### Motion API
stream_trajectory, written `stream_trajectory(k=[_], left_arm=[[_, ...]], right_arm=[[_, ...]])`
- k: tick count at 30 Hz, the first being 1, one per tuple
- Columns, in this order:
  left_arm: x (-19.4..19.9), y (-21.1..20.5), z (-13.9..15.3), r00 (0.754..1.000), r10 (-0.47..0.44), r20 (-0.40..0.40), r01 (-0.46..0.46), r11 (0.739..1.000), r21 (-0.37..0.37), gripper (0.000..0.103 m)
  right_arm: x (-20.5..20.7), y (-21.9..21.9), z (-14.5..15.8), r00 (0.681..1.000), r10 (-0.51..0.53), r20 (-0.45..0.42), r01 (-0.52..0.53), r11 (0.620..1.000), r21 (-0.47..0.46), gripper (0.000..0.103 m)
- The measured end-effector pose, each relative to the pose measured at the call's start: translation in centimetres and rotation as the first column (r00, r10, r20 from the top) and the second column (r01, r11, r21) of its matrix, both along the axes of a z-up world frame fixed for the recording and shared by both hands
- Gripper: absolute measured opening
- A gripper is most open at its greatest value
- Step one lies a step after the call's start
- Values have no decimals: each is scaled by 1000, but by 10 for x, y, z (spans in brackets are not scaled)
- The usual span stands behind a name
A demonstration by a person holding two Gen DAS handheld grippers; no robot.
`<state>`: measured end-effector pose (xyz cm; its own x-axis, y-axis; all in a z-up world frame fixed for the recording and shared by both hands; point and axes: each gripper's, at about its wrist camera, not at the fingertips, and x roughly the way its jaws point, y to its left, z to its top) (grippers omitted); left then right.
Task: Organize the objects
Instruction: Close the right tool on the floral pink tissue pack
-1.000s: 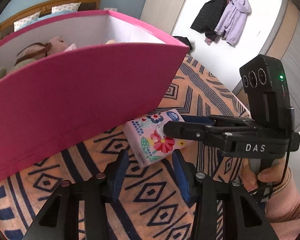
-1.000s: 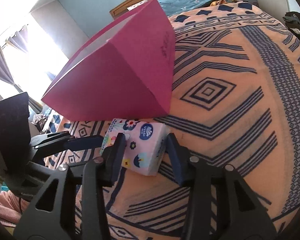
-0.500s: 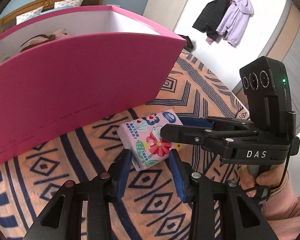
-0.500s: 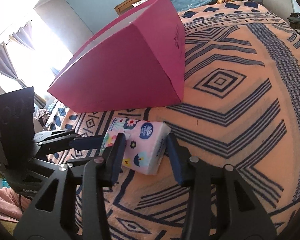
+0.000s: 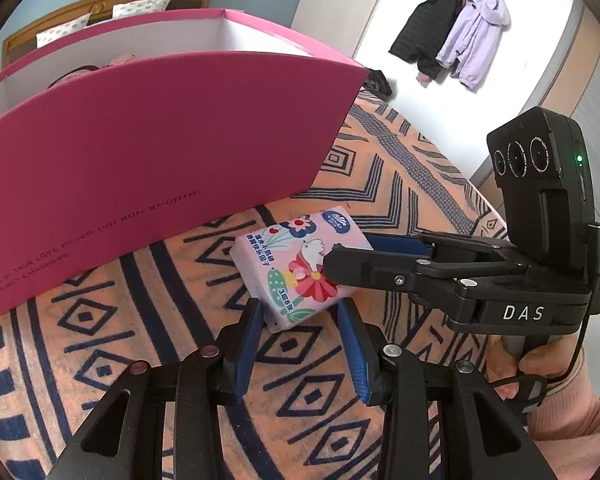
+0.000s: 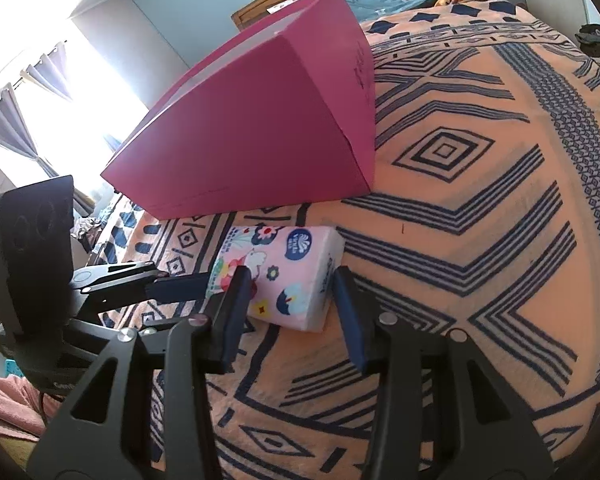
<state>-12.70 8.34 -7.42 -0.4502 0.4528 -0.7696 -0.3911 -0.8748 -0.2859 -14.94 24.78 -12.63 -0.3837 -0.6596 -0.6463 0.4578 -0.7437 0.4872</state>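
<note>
Now at the pick, judging by the layout: pack (image 5: 284,268) lies flat on the bed (image 5: 140,320), just in front of the box's (image 5: 160,152) long pink wall, near its right corner, not touching it.

Left gripper (image 5: 300,316): jaws closed in on the pack's corner farthest from the box. Pads sit on either side of that corner, and I read this as a grip on the pack. It is only a corner bite.

Right gripper (image 6: 290,280): jaws straddle the pack across its short width. The far pad overlaps the printed face in my view. The other pad stands just beside the white end, possibly with a sliver of gap. I cannot tell whether it presses.

Doing it well, my judgement:
- Soft wrapper, so squeeze only until it stops slipping. More will crumple it.
- Lift straight up off the bed before moving toward the box. Its wall is tall and the pack must clear the rim.
- Two grippers crossing on one small pack will snag. One should take the load and the other let go.
- Box already holds a soft toy at the far end. Drop into free space.

Pose: both grippers tilt down toward the bed. The left comes in from the side away from the box. The right crosses it roughly square-on, along the box's front wall. Hand (image 5: 540,364) wraps the right handle, pink sleeve behind.
</note>
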Motion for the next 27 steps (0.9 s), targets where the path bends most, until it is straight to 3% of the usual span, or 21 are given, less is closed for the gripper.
stream_trajectory(k=[8, 20, 27], left_arm=[[-5, -7, 2, 999, 41, -4, -41, 999, -3, 39], [-18, -15, 2, 999, 38, 22, -39, 997, 63, 37], [-16, -15, 3, 999, 39, 17, -40, 997, 59, 37]], right_arm=[[-2, 4, -2, 1000, -21, 14, 21, 1000, -17, 45], [-5, 3, -4, 1000, -19, 21, 20, 999, -32, 45], [-2, 2, -1, 1000, -16, 11, 16, 999, -33, 45]])
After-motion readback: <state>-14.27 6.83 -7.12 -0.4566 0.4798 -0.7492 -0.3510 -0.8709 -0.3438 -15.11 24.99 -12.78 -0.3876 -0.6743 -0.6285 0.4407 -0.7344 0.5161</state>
